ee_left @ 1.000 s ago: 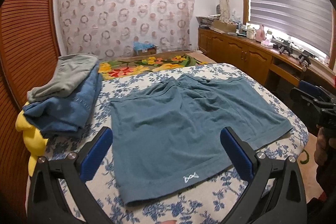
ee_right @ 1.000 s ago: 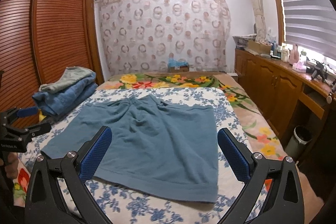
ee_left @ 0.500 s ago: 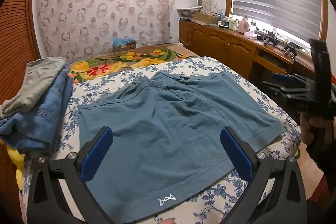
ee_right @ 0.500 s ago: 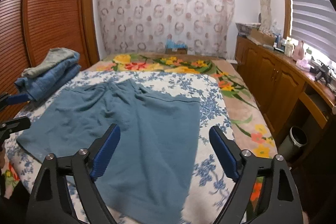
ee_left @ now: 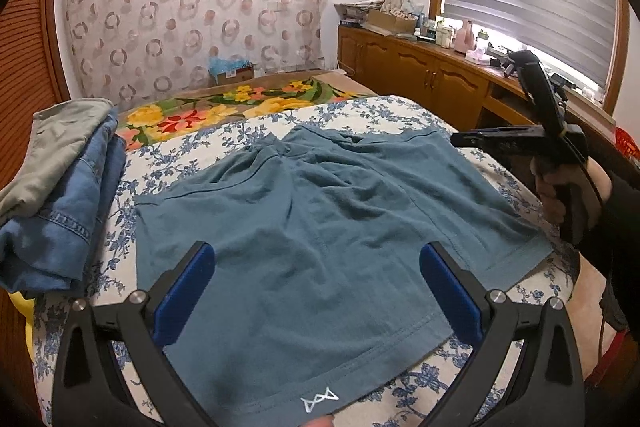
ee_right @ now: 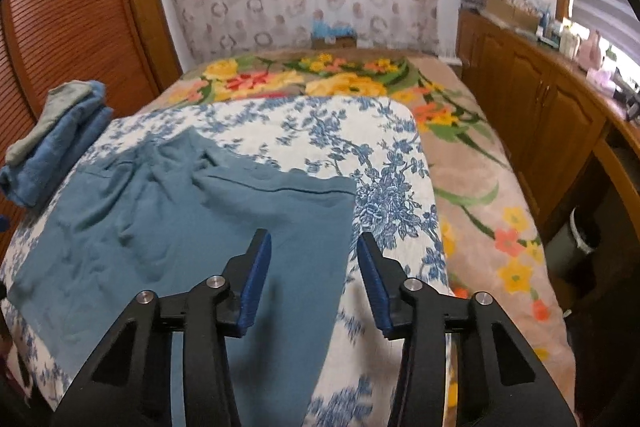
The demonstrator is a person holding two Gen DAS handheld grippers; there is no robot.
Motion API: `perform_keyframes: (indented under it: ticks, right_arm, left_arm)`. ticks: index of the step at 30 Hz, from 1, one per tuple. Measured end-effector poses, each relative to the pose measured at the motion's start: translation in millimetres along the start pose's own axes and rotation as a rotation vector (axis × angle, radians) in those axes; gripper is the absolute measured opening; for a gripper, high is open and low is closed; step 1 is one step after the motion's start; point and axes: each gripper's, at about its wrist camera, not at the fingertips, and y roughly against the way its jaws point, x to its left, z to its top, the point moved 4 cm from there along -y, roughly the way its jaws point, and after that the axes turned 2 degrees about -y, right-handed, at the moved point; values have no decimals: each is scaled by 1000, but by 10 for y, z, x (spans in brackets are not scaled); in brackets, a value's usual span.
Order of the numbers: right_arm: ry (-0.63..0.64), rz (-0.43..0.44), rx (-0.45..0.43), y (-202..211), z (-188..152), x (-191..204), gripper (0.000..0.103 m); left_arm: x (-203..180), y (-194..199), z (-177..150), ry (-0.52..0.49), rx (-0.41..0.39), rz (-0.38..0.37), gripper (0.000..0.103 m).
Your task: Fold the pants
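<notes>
Teal shorts (ee_left: 320, 211) lie spread flat on the blue-flowered bed sheet (ee_left: 400, 111), with a small white logo at the near hem. My left gripper (ee_left: 316, 287) hangs open above the near hem, nothing between its blue pads. In the left wrist view a hand holds my right gripper (ee_left: 472, 141) over the shorts' right side. In its own view, my right gripper (ee_right: 314, 279) hovers over the right edge of the shorts (ee_right: 180, 227). Its jaws are closing, with only air between the pads and the cloth lying below them.
Folded jeans with a grey garment on top (ee_left: 60, 187) are stacked at the bed's left side, against the louvred wardrobe (ee_right: 80, 27). A flowered blanket (ee_right: 312, 79) covers the far bed. Wooden cabinets (ee_right: 540, 115) and a waste bin (ee_right: 576, 239) line the right.
My right gripper has swung right and lower, to the shorts' right edge, and its jaws have narrowed a lot. My left gripper has shifted a little closer over the near hem, still wide open.
</notes>
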Motion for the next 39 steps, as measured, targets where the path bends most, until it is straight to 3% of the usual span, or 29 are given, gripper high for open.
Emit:
perform_keyframes:
  ticks: [12, 15, 17, 20, 23, 27, 32, 35, 39]
  right_arm:
    - [-51, -10, 101, -513, 253, -190, 33]
    - [-50, -16, 104, -552, 281, -196, 23]
    - [-60, -8, 97, -540, 290, -191, 4]
    - [-68, -17, 34, -429, 324, -215, 0]
    - [-86, -72, -6, -343, 359, -316, 0]
    - [-88, -131, 18, -410, 365, -405, 0]
    - [-90, -129, 34, -432, 317, -383, 1]
    - [-95, -124, 8, -300, 318, -349, 18]
    - [-56, -87, -36, 4, 224, -192, 31]
  left_arm:
    - [34, -251, -111, 13, 87, -34, 103]
    - [43, -303, -164, 21, 106, -38, 103]
    - [41, -334, -203, 25, 121, -42, 103]
    - [58, -371, -253, 27, 139, -46, 103]
    - [83, -404, -292, 31, 154, -42, 103]
    - [122, -461, -342, 42, 175, -40, 103]
    - [117, -549, -416, 45, 208, -43, 103]
    - [94, -582, -452, 41, 224, -40, 103]
    - [66, -571, -466, 32, 226, -35, 103]
